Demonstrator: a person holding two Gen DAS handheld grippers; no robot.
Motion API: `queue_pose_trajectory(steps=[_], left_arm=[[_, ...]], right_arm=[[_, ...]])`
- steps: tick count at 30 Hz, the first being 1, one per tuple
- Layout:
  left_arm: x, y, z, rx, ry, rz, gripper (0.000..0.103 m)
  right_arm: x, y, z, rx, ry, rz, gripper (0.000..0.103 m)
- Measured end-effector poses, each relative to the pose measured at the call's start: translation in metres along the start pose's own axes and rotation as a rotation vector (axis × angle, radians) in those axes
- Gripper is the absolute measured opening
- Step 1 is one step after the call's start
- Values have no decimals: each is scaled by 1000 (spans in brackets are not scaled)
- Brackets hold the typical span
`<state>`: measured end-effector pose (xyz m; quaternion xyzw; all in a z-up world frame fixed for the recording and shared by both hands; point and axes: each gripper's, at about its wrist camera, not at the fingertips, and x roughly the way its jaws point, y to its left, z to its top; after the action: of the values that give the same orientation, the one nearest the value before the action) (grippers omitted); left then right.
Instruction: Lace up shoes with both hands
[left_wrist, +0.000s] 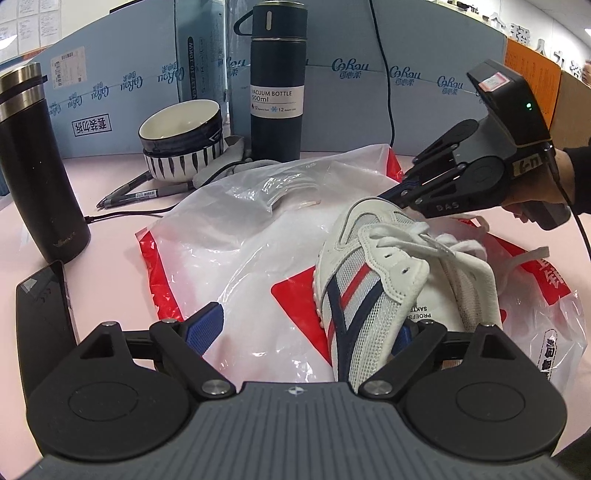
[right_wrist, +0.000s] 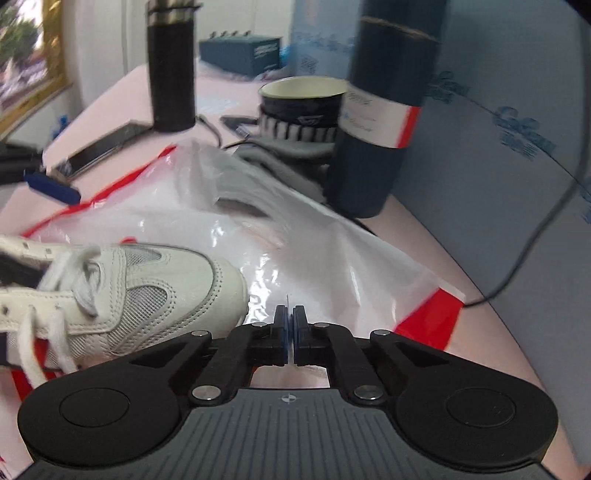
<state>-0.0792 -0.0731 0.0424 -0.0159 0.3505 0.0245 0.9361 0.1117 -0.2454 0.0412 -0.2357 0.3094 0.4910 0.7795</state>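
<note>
Sneaker (left_wrist: 373, 291) in white mesh, with navy and red stripes, lies on a crinkled white-and-red plastic bag (left_wrist: 236, 251) spread over the pink table (left_wrist: 110, 229). Its white laces (left_wrist: 439, 243) run loosely through the upper eyelets, one end trailing onto the bag toward the table's right side. The left gripper (left_wrist: 306, 328) has its fingers (left_wrist: 205, 325) spread wide at either side of the shoe's heel end; whether the far pad touches the shoe cannot be told. The right gripper (right_wrist: 289, 325), held by a hand (left_wrist: 554, 184), sits just beside the toe with its fingers (right_wrist: 301, 332) clenched together; a thin pale strip shows in the slit between them, too small to identify. Toward the table's back edge stand a navy vacuum bottle (left_wrist: 277, 81), stacked bowls (left_wrist: 183, 142) and two pens (left_wrist: 140, 192); a black tumbler (left_wrist: 35, 162) and a phone (left_wrist: 44, 317) sit at the left edge.
</note>
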Motion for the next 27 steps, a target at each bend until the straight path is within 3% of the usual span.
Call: queue_pose_trajectory(steps=[10, 18, 19, 23, 27], left_arm=[[-11, -11, 1, 86, -68, -52, 87], [-21, -22, 7, 228, -159, -54, 85], [-22, -21, 8, 243, -166, -61, 83], [-25, -15, 11, 322, -168, -119, 56], [-26, -19, 7, 421, -158, -114, 52]], right_arm=[[-87, 13, -25, 450, -254, 51, 3], [-116, 61, -32, 502, -334, 79, 3], [-117, 65, -33, 505, -338, 81, 3], [-118, 78, -36, 528, -352, 92, 3], [-117, 85, -37, 556, -371, 112, 3]])
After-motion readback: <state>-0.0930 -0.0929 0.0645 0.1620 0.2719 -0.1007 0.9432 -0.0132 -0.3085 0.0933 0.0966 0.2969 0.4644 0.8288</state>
